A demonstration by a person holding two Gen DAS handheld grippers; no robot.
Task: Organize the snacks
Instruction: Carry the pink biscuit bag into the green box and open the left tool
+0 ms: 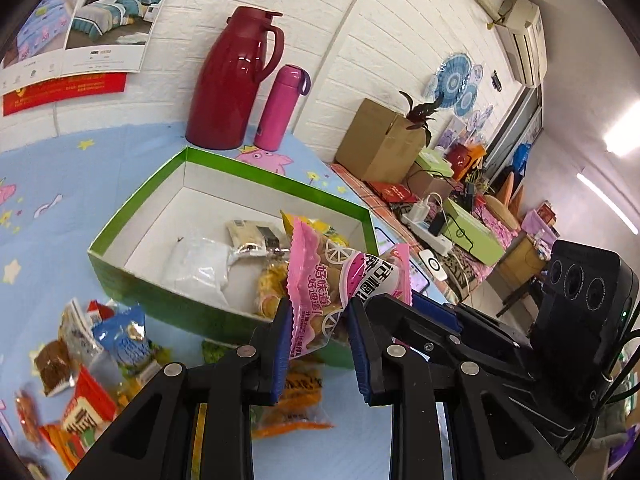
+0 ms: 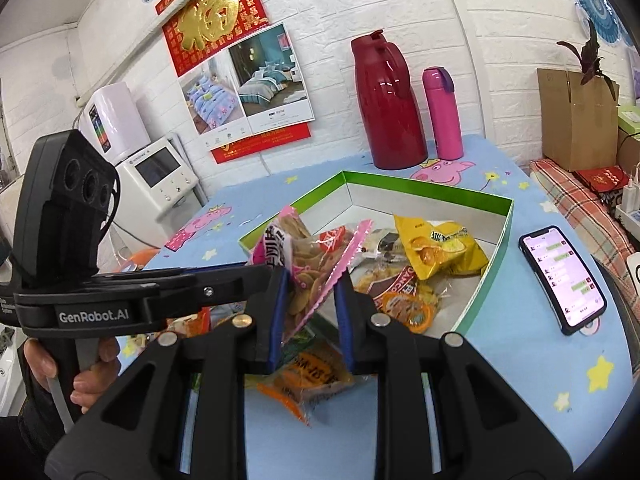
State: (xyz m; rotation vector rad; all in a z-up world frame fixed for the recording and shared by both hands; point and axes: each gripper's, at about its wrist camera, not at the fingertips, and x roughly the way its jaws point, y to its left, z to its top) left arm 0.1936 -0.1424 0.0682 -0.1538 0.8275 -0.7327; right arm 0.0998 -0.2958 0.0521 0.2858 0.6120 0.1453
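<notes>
Two claws meet over the near edge of a green-rimmed box (image 1: 224, 322) on the bench (image 2: 520, 360), a pink snack packet (image 1: 320, 280) caught between them. The left claw (image 1: 319, 334) has its blue pads (image 1: 357, 344) on either side of the packet's lower end; they look closed on it, though contact on the right pad is not clear. From the right wrist view, the right claw (image 2: 310, 316) straddles the same packet's crimped pink edge with visible slack on one side, so whether it grips cannot be told. A hand (image 2: 86, 376) holds the left tool's grip. The step in hand appears to be a transfer or a joint carry of the packet to the box; the next move likely calls for one claw to let go and the other to bring the packet past the rim and set it down inside. The packet is a clear-windowed pink pouch of round pale crackers, with sawtooth seals, crumpled and tilted. The box already holds a yellow packet (image 2: 440, 248), a white pouch (image 1: 200, 264) and other snacks. An orange packet (image 2: 308, 380) lies on the bench just before the box, and a loose heap of snacks (image 1: 80, 376) waits toward the bench's left edge. A phone (image 2: 562, 278) rests beside the box.
</notes>
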